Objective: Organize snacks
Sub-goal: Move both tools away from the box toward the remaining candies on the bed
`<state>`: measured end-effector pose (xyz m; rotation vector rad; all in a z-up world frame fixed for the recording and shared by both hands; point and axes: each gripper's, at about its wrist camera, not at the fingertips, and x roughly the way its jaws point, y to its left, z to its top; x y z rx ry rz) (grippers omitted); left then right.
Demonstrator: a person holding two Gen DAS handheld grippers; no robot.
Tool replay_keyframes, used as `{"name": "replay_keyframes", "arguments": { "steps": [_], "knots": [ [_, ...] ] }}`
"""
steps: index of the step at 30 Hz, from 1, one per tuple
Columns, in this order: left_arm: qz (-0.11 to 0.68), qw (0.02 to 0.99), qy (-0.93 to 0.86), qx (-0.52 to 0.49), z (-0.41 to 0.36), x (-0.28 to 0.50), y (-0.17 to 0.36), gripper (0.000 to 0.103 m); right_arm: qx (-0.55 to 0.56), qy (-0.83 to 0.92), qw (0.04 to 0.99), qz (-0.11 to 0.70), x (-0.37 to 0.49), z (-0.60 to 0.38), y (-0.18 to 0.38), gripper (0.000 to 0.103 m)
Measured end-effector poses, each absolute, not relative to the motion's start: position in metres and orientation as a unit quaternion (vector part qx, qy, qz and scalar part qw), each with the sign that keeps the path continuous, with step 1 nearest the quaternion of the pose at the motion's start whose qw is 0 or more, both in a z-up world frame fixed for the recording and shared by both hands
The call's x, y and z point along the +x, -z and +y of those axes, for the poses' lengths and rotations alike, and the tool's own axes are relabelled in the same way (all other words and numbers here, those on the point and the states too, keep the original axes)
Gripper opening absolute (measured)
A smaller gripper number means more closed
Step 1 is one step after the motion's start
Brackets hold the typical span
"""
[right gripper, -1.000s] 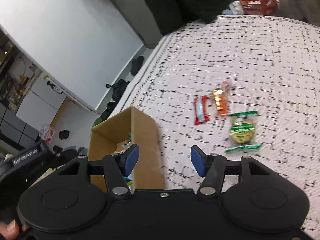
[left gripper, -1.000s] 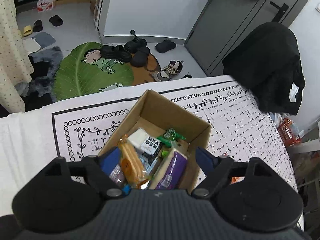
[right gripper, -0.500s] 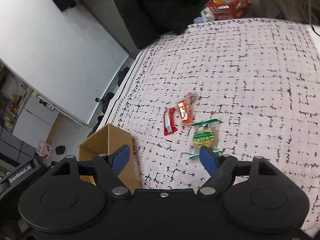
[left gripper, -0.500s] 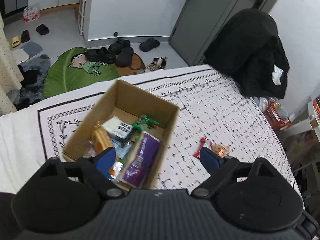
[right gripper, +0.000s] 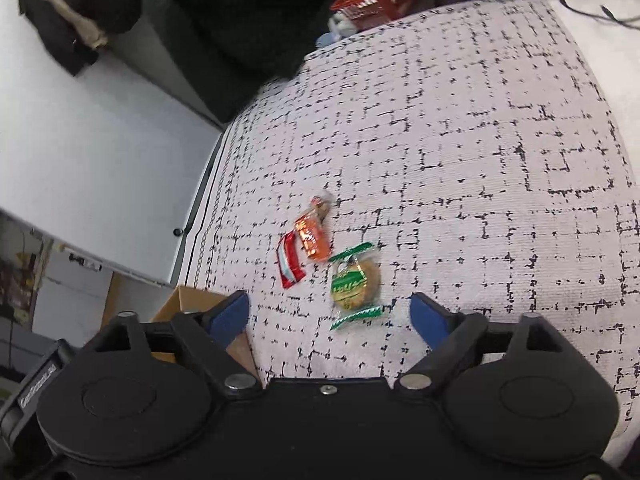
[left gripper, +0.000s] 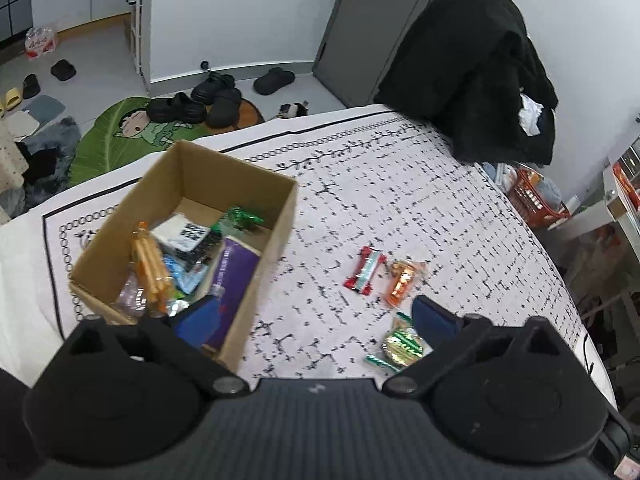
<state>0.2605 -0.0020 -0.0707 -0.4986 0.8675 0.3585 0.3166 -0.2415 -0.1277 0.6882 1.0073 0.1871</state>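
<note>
Above patterned tablecloth (right gripper: 480, 160): left tool (left gripper: 316, 320), right tool (right gripper: 330, 316) both spread wide, empty, touching nothing.

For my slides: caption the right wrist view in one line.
Open right claw above three loose snacks on the patterned tablecloth: green-wrapped cookie, orange packet, red bar.

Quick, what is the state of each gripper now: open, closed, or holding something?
Left gripper: open, holding nothing.
Right gripper: open, holding nothing; the green-wrapped snack lies on the cloth ahead of its fingers.
</note>
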Motion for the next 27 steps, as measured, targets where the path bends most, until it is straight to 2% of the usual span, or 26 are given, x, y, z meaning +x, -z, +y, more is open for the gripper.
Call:
{"name": "replay_keyframes", "arguments": {
  "steps": [8, 21, 27],
  "knots": [
    [0.413, 0.866, -0.157, -0.234, -0.019, 0.281, 0.079, 0.103, 0.366, -0.064, 0.798, 0.475, 0.325, -0.259, 0.145, 0.095],
    [0.445, 0.860, -0.099, -0.229, -0.029, 0.318, 0.107, 0.103, 0.345, -0.047, 0.809, 0.473, 0.342, -0.252, 0.160, 0.094],
    [0.450, 0.858, -0.095, -0.229, -0.022, 0.340, 0.126, 0.103, 0.352, -0.042, 0.797, 0.489, 0.351, -0.247, 0.177, 0.076]
  ]
}}
